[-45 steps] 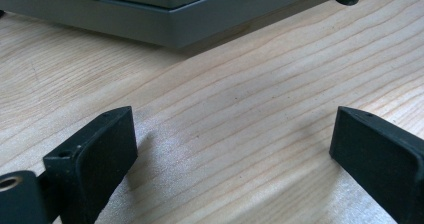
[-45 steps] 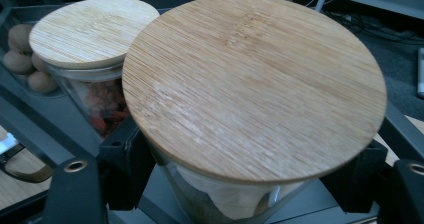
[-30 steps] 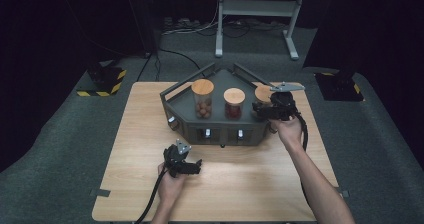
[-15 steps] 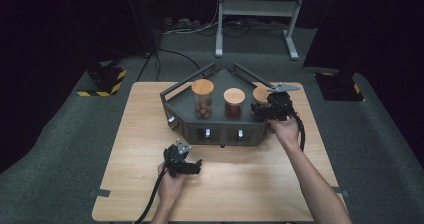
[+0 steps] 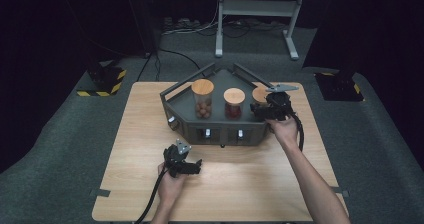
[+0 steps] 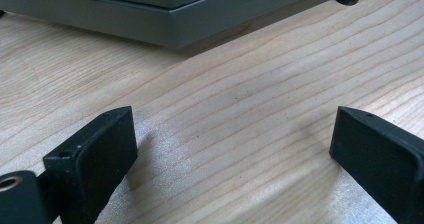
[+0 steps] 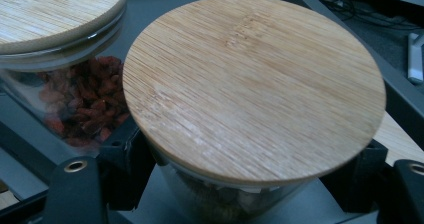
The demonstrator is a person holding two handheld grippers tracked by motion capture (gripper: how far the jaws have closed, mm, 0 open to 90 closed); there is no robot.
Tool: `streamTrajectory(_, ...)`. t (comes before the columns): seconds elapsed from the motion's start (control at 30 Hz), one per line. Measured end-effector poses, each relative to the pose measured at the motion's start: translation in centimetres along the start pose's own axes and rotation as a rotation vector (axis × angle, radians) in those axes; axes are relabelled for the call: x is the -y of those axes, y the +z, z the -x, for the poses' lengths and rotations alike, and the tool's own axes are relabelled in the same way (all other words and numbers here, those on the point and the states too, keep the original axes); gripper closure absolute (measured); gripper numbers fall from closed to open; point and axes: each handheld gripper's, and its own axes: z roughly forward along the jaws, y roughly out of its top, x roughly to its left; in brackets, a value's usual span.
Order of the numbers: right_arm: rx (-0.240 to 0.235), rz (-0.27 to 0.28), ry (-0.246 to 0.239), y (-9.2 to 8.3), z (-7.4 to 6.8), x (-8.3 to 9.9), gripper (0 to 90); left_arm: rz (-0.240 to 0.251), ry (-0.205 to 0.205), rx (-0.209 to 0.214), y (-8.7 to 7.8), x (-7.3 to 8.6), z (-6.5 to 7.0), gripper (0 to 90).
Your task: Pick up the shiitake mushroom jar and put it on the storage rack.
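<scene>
A grey angular rack [image 5: 220, 131] on the wooden table [image 5: 250, 184] holds three glass jars with bamboo lids. My right gripper [image 5: 263, 109] is shut on the rightmost jar [image 5: 259, 94], just under its lid. In the right gripper view the lid [image 7: 255, 84] spreads above both black fingers [image 7: 125, 169], which press on the glass from either side. Beside it stands the middle jar [image 7: 75, 104], filled with red dried berries. My left gripper [image 5: 187, 160] rests on the table in front of the rack, open. Bare wood lies between its fingers [image 6: 100, 154].
The left jar [image 5: 202, 99] is the tallest and holds brown round pieces. The rack's base [image 6: 175, 19] stands close ahead of the left gripper. Raised bars run along the rack's back sides. Grey floor, cables and a metal stand lie beyond the table.
</scene>
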Motion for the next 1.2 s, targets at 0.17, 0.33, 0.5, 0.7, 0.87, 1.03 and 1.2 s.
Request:
streamTrajectory(0.17, -0.004, -0.002, 0.005, 0.13, 0.07, 0.04, 25.0, 0.009, -0.01, 0.0, 0.06, 0.01, 0.07, 4.8)
streamTrajectory(0.33, -0.004, -0.003, 0.007, 0.14, 0.12, 0.03, 25.0, 0.006, -0.007, 0.0, 0.04, 0.0, 0.05, 4.8)
streamTrajectory(0.5, -0.012, -0.002, 0.016, 0.21, 0.28, 0.04, 25.0, 0.001, 0.0, 0.0, 0.0, 0.0, 0.01, 4.8)
streamTrajectory(0.7, -0.021, -0.002, 0.029, 0.27, 0.46, 0.08, 25.0, 0.006, -0.007, 0.0, 0.04, 0.0, 0.05, 4.8)
streamTrajectory(0.87, -0.028, -0.003, 0.029, 0.33, 0.57, 0.12, 25.0, 0.003, -0.004, 0.0, 0.02, 0.0, 0.03, 4.8)
streamTrajectory(1.03, -0.031, -0.002, 0.026, 0.36, 0.61, 0.17, 24.9, 0.004, -0.009, 0.001, 0.03, 0.01, 0.07, 4.7)
streamTrajectory(1.2, -0.033, -0.003, 0.024, 0.36, 0.64, 0.16, 24.9, 0.004, -0.009, 0.001, 0.03, 0.01, 0.07, 4.7)
